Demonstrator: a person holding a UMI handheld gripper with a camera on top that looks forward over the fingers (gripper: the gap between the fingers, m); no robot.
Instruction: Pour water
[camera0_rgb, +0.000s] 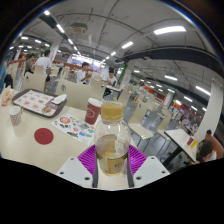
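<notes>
Water in a clear capped bottle (112, 140) was held upright, clamped between the gripper (112, 160) fingers, presumably for pouring into the red cup (93, 111) beyond.

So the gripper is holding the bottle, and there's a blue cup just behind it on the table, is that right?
Not quite: the cup just behind the bottle is red, not blue, as the gripper view shows. The rest holds: the gripper grips the bottle between its fingers, above the table.
</notes>
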